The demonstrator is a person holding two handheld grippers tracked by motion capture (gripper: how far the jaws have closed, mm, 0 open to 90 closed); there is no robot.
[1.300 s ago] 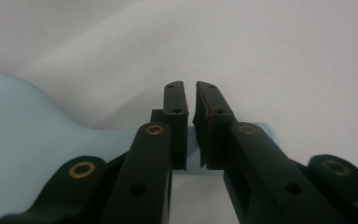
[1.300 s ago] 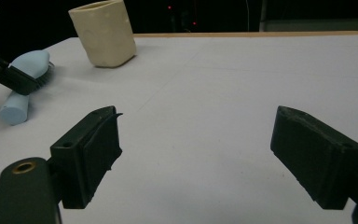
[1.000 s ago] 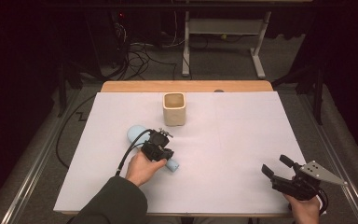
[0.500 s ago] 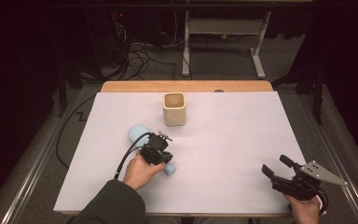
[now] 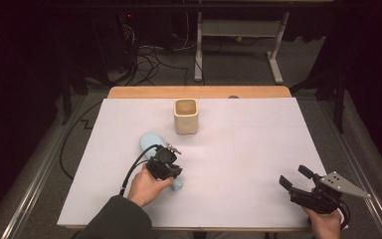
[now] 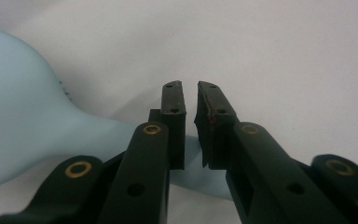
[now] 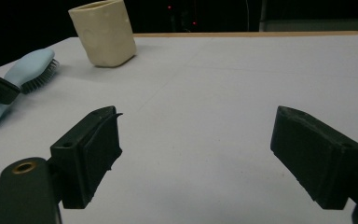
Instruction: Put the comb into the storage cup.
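Note:
A light blue hairbrush [image 5: 151, 140] lies on the white table cover, head toward the far side, handle toward the person. My left gripper [image 5: 171, 172] sits over the handle. In the left gripper view the jaws [image 6: 191, 93] stand almost together with a thin slit, and the hairbrush [image 6: 28, 116] handle runs beneath and behind them; whether they pinch it is unclear. My right gripper [image 5: 293, 175] rests open near the front right corner, its jaws [image 7: 196, 126] wide apart with nothing between. In its view the hairbrush [image 7: 32, 65] has its bristles facing right.
A cream square cup [image 5: 185, 115] stands upright at the far middle of the table, also seen as the cup [image 7: 105, 32] in the right gripper view. The wooden table edge [image 5: 199, 92] runs along the back. Cables and a metal stand lie on the floor beyond.
My left gripper has drifted slightly toward the person, and the hairbrush has turned a little, its handle end swinging nearer. The right gripper has stayed still.

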